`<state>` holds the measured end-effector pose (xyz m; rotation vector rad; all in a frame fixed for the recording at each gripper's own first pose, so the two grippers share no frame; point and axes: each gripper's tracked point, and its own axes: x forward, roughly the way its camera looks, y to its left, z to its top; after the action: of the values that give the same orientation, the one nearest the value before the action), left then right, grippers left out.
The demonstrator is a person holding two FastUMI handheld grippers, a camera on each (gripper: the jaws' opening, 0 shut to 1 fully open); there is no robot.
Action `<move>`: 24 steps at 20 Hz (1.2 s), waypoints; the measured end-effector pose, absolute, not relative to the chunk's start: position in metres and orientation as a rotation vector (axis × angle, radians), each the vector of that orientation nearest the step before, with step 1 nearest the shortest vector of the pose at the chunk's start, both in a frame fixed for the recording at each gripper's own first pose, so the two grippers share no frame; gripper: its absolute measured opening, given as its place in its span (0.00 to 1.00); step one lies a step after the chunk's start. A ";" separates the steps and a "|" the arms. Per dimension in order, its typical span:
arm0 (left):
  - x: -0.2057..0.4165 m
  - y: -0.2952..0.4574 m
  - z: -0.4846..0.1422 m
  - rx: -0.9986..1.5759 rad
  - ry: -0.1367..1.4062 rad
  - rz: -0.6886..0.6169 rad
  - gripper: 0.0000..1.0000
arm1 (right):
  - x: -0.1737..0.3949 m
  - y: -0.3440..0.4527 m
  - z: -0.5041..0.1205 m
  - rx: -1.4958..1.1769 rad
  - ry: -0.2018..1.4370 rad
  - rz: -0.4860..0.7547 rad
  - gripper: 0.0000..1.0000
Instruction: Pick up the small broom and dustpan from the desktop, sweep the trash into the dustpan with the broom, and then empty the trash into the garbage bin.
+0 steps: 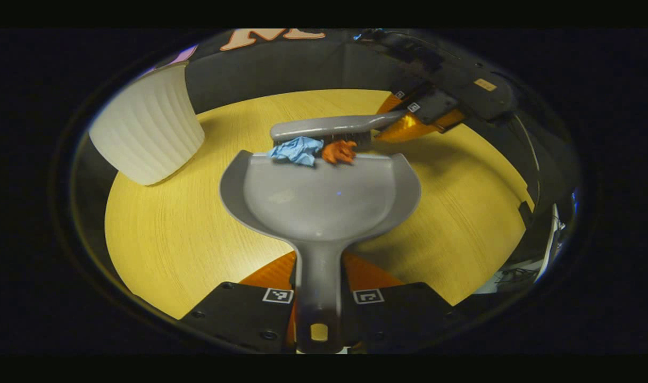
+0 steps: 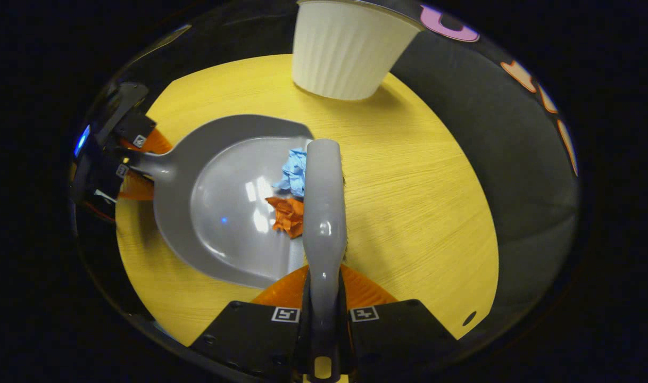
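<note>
now the blue wad [image 2: 293, 173] and orange wad [image 2: 288, 215] sit just inside the dustpan [image 1: 324, 199] lip, broom [image 2: 324, 213] lying along that lip behind them, left gripper [image 1: 320, 296] clamping the dustpan handle, right gripper [image 2: 324, 314] clamping the broom handle, bin [image 1: 146, 125] beyond the dustpan's left.

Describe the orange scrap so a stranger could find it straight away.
Start at the yellow wooden table and find the grey dustpan lying flat on it. At the pan's open lip, pressed against the grey broom, lie two crumpled paper scraps. The orange scrap is the one beside the pale blue scrap, farther from the white ribbed bin.
</note>
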<state>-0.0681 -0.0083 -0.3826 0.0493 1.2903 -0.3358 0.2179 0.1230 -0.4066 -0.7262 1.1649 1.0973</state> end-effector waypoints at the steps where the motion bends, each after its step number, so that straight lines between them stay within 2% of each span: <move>1: -0.069 -0.008 -0.383 0.053 1.288 -0.335 0.27 | 0.227 0.126 -0.394 -0.697 1.168 1.127 0.17; 3: -0.067 -0.009 -0.383 0.043 1.275 -0.331 0.27 | 0.237 0.127 -0.377 -0.556 1.167 1.140 0.18; 4: -0.066 -0.009 -0.383 0.031 1.261 -0.326 0.27 | 0.254 0.125 -0.364 -0.490 1.152 1.098 0.19; 8: -0.058 -0.011 -0.379 -0.020 1.177 -0.295 0.25 | 0.366 0.078 -0.305 -0.180 1.008 0.796 0.19; 11: -0.048 -0.011 -0.378 -0.020 1.093 -0.257 0.25 | 0.455 0.009 -0.267 0.027 0.936 0.569 0.19; 13: -0.044 -0.015 -0.372 -0.037 1.043 -0.228 0.26 | 0.491 -0.041 -0.257 0.132 0.923 0.462 0.19; 16: -0.038 -0.020 -0.361 -0.049 0.972 -0.209 0.26 | 0.486 -0.091 -0.274 0.194 0.936 0.369 0.19; 18: -0.032 -0.021 -0.358 -0.050 0.928 -0.196 0.26 | 0.460 -0.083 -0.282 0.188 0.969 0.338 0.19; 24: -0.025 -0.021 -0.352 -0.100 0.807 -0.144 0.27 | 0.387 -0.074 -0.312 0.273 1.079 0.334 0.19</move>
<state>-0.0251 -0.0211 -0.3523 -0.0996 0.8074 -0.1443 0.3869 -0.0742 -0.3122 0.2732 1.0793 0.3341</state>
